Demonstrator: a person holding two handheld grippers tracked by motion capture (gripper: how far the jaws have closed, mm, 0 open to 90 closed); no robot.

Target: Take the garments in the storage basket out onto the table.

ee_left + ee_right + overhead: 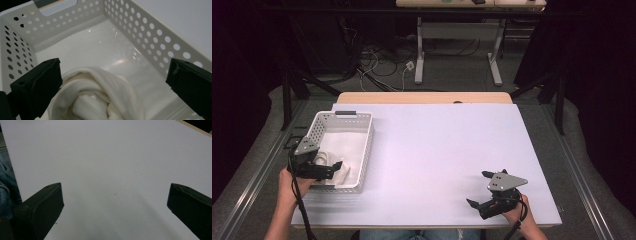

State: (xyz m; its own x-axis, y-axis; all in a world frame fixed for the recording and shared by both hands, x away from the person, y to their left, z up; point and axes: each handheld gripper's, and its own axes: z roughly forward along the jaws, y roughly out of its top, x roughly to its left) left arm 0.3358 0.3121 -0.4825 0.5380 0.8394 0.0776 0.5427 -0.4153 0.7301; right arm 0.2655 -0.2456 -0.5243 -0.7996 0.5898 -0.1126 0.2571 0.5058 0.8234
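Left gripper [113, 82] wide over cloth [100, 100] in basket [155, 32] (folds clear close-up); right gripper [115, 205] wide.

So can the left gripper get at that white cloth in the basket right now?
Probably yes: the left gripper hangs open right over the cloth inside the basket, with nothing between them.
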